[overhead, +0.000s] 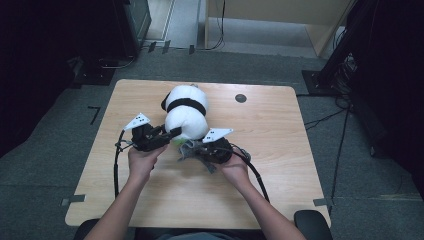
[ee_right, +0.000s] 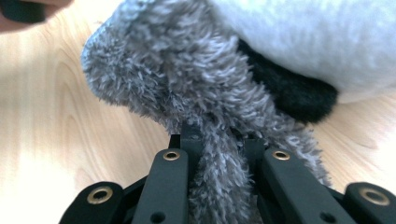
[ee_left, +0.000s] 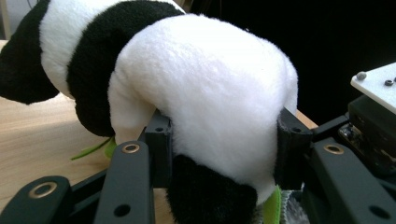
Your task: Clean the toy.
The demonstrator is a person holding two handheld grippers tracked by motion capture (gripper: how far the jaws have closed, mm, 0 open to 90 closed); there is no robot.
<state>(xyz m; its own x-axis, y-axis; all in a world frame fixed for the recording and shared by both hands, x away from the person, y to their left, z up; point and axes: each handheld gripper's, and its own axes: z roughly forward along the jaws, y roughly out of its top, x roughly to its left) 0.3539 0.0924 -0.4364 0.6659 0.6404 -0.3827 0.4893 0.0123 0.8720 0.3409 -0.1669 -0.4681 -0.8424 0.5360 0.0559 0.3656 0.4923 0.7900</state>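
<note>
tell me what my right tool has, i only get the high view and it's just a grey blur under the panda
Observer: The right tool is shut on a fuzzy grey cloth, a fold pinched between its jaws.
Operator: and the left one
Observer: The left tool squeezes the panda at its white rump, pads denting the plush on both sides.
Operator: anything green there
Observer: Yes, a green strip pokes out under the panda beside the left tool's far pad.
</note>
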